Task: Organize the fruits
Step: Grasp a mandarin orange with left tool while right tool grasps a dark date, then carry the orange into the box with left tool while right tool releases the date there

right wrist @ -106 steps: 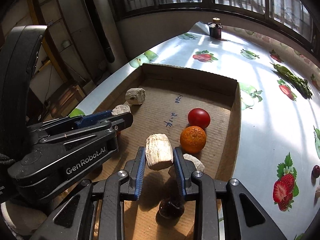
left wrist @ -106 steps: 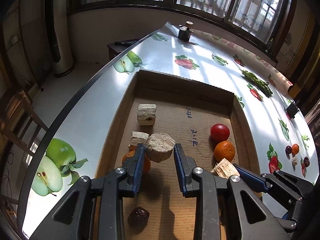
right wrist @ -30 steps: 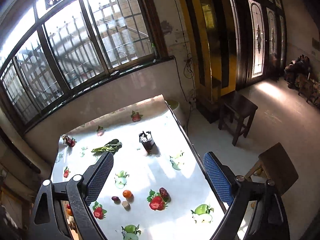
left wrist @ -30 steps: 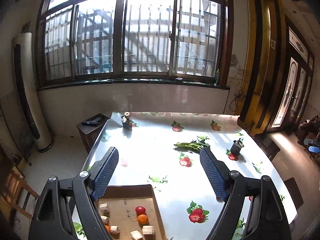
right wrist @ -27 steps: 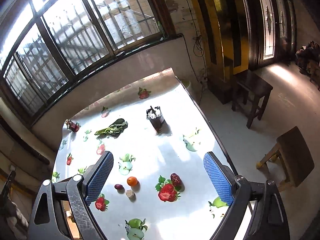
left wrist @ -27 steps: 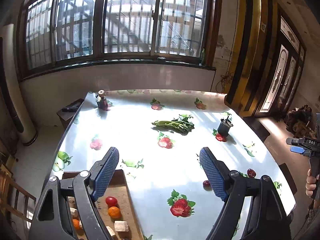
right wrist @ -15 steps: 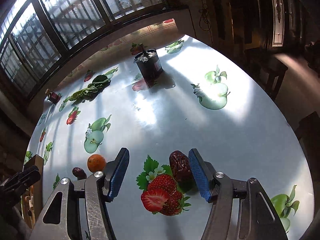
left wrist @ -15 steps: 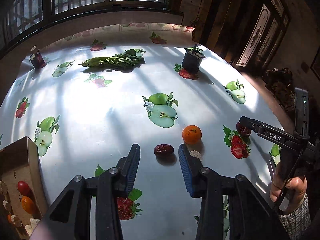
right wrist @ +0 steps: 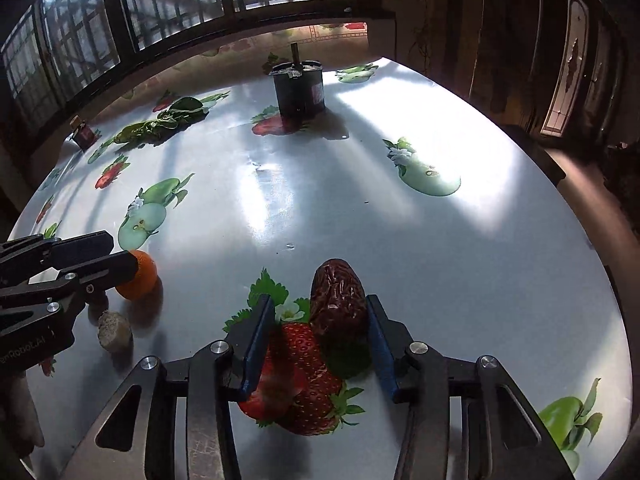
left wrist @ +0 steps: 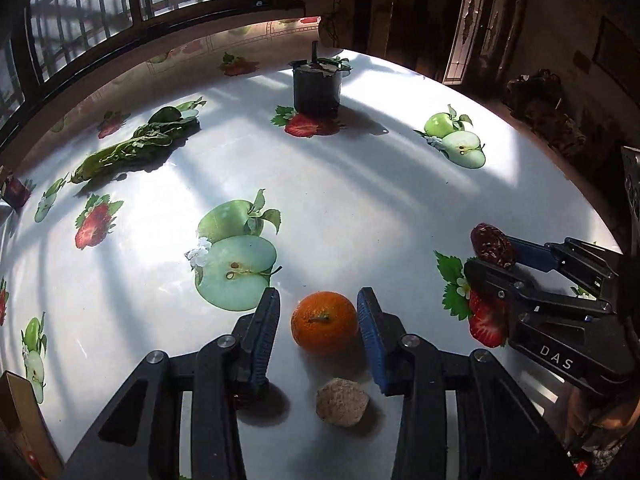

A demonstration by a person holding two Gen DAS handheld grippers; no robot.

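An orange [left wrist: 324, 323] sits on the fruit-print tablecloth between the open jaws of my left gripper [left wrist: 319, 332], untouched on both sides. A beige lump [left wrist: 342, 402] lies just behind it, and a small dark date [left wrist: 245, 399] is half hidden under the left finger. In the right wrist view a large dark red date [right wrist: 339, 305] lies between the open jaws of my right gripper [right wrist: 318, 340], close against the right finger. The orange [right wrist: 137, 275] and the lump [right wrist: 115, 335] also show there at the left, by my left gripper [right wrist: 116, 258].
A dark pot [left wrist: 317, 87] stands at the far side of the table, leafy greens [left wrist: 132, 147] at the far left. A cardboard box corner [left wrist: 20, 420] shows at the lower left. The table edge [right wrist: 592, 248] curves close on the right.
Both grippers have dropped lower and closer to the table. The left one moved from the small date to straddle the orange. The right one stays around the large date.
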